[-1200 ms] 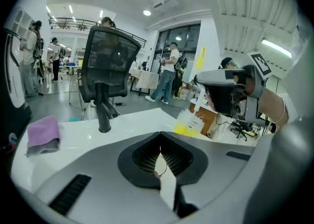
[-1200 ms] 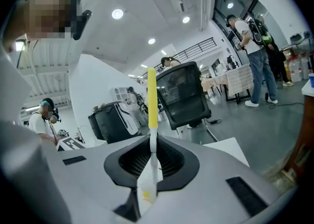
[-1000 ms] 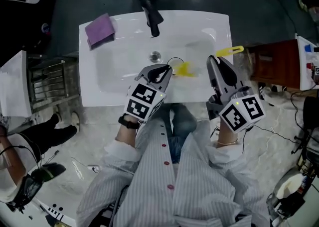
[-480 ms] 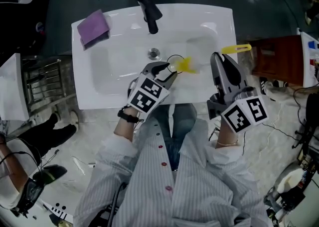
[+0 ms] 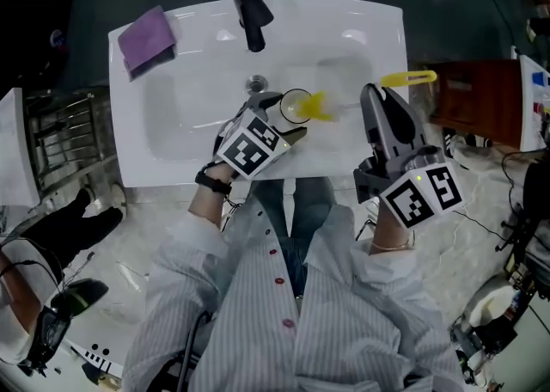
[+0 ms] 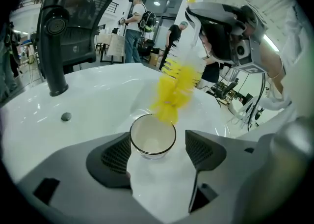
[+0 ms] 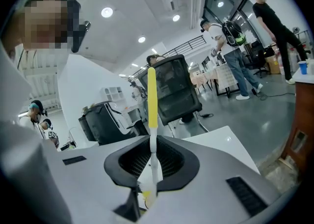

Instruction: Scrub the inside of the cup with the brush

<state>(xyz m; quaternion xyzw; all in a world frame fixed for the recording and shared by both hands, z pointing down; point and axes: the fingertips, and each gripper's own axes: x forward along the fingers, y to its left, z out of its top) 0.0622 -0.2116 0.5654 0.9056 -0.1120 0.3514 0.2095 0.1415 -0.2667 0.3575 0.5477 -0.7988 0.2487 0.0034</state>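
Now left tongs (image 6: pixel 158 145), just opened, stood apart around glass cup (image 6: pixel 152 139) in sink (image 5: pixel 172 124); right tongs (image 7: pixel 152 161) clamped brush (image 7: pixel 152 95), bristles (image 6: pixel 179 78) at rim's 1 o'clock.

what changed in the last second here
The left gripper sank toward the sink and its jaws have just been opening; the cup now stands between them, not pinched. The right gripper stays shut on the brush, bristles at the cup's rim.
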